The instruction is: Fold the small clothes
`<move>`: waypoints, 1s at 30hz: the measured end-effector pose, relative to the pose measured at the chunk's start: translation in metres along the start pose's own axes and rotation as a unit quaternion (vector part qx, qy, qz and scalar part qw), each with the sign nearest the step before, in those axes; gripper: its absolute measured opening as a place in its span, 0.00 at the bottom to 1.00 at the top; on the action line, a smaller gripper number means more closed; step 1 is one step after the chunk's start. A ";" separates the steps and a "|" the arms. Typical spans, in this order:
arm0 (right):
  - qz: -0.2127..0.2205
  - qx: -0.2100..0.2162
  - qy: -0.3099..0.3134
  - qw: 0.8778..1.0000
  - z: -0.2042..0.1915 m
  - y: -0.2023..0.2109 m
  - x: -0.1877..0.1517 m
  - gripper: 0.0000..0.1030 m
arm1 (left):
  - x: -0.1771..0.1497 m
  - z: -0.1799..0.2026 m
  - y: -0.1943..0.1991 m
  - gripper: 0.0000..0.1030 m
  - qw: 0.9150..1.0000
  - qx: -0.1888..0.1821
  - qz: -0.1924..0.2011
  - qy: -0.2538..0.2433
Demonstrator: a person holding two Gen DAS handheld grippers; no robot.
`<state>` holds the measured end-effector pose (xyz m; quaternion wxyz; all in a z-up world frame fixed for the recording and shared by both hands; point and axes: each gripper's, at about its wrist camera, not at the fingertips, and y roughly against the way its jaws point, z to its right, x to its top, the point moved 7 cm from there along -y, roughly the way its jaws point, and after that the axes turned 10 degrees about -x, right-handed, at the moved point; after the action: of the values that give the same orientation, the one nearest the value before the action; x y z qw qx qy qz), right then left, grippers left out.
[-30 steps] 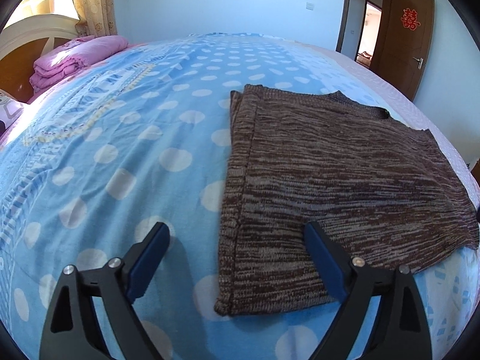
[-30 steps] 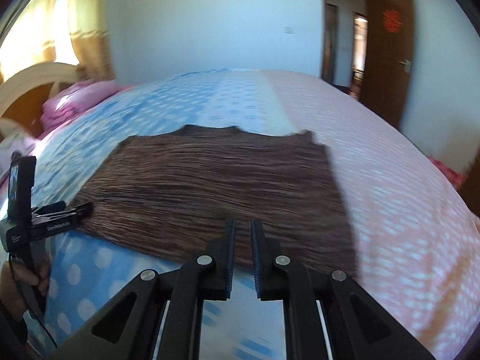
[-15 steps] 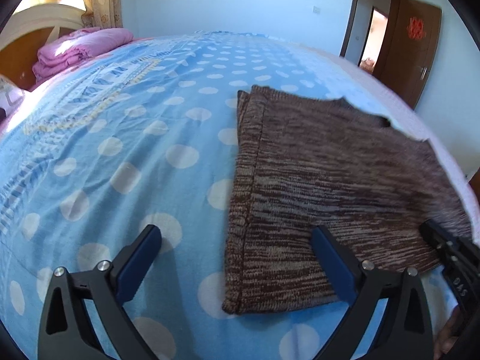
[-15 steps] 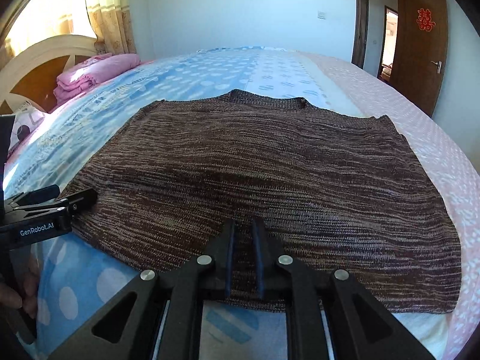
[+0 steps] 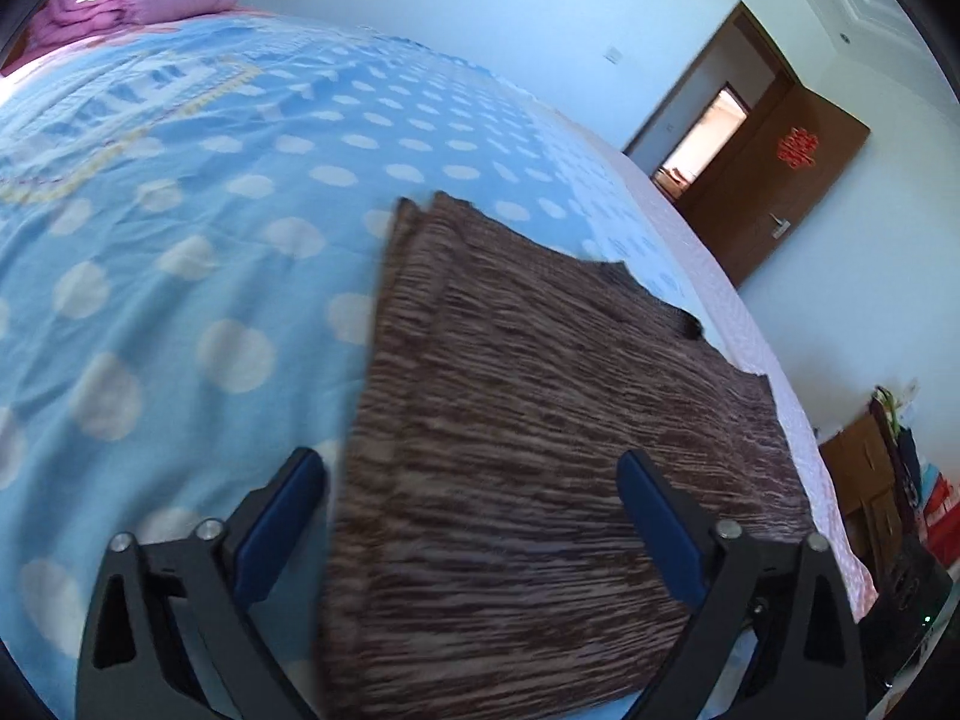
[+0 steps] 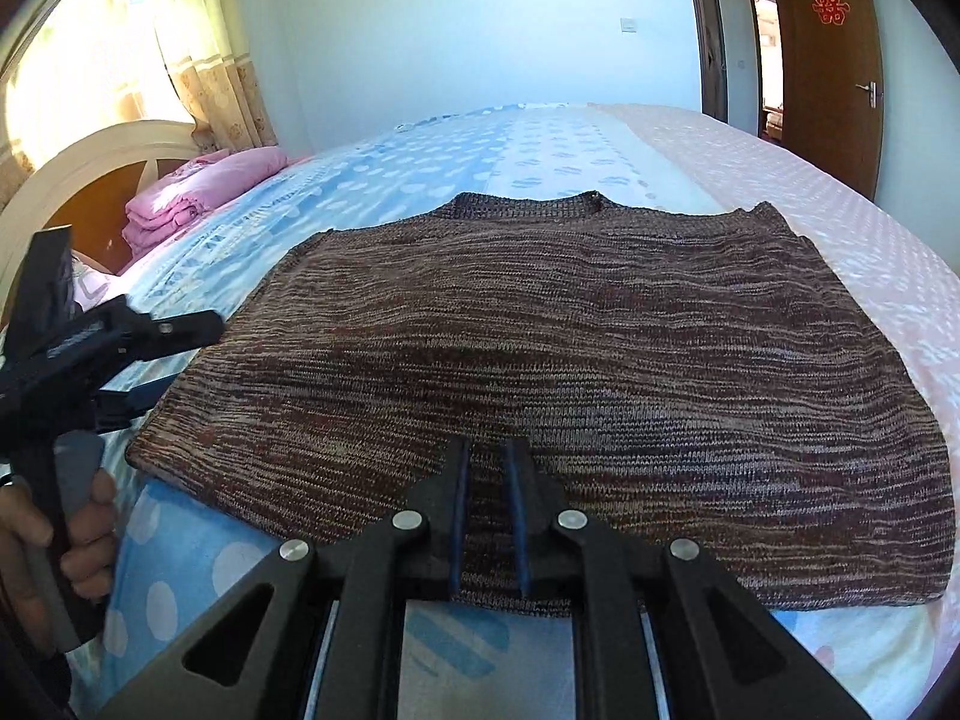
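A brown marled knit sweater lies flat on the bed, neckline at the far side. My left gripper hovers over its near left corner. The jaws stand wide and are closing, with the sweater's left edge between the blue pads, which do not press on it. In the right wrist view the left gripper shows beside that corner, gripped by a hand. My right gripper is shut to a narrow slit just above the sweater's near hem. No fabric looks pinched in it.
The bed has a blue polka-dot cover with a pink-white strip on the right. Folded pink bedding lies by the wooden headboard. A brown door stands open at the far right. A cabinet with bags stands past the bed's edge.
The left gripper has rolled and shifted right, so more of the sweater now lies between its jaws. The right gripper sank toward the sweater's near hem and stays nearly shut.
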<state>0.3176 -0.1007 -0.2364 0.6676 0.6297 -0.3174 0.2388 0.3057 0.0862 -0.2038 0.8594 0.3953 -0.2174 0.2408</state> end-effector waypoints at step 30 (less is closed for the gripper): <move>-0.005 0.052 -0.046 0.998 0.011 -0.002 -0.002 0.13 | -0.001 0.077 0.000 0.19 0.991 0.012 0.046 -0.125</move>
<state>0.3164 -0.1117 -0.2391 0.6195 0.6755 -0.3318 0.2231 0.2904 0.0254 -0.1585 0.8085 0.4225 -0.3382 0.2313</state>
